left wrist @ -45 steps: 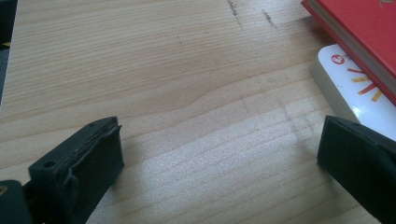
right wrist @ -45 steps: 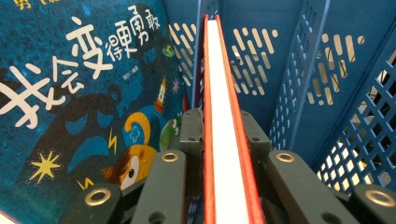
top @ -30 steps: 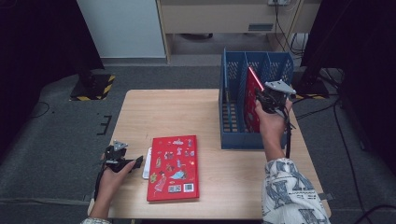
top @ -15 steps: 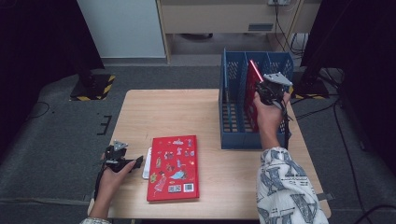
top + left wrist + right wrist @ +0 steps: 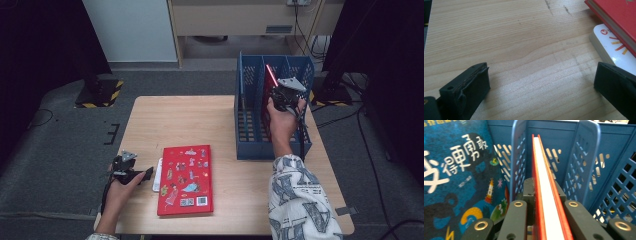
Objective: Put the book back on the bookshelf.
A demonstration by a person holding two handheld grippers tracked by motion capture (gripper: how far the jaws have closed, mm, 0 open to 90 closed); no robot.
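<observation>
We noted large white Chinese characters on the dark blue book cover [image 5: 456, 177] in the right gripper view; those fully in frame read 得, 勇 and 敢, while the others were cut off by the frame edge. Yellow characters along the cover's top edge were too cropped to read. On the white card [image 5: 610, 46] in the left gripper view stood a small red round emblem, illegible. The red book [image 5: 186, 179] in the high view bore picture stickers and a barcode-like label, unreadable.

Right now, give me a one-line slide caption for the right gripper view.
Right gripper clamps a thin red book edge-up, between dividers of the blue file rack.
</observation>
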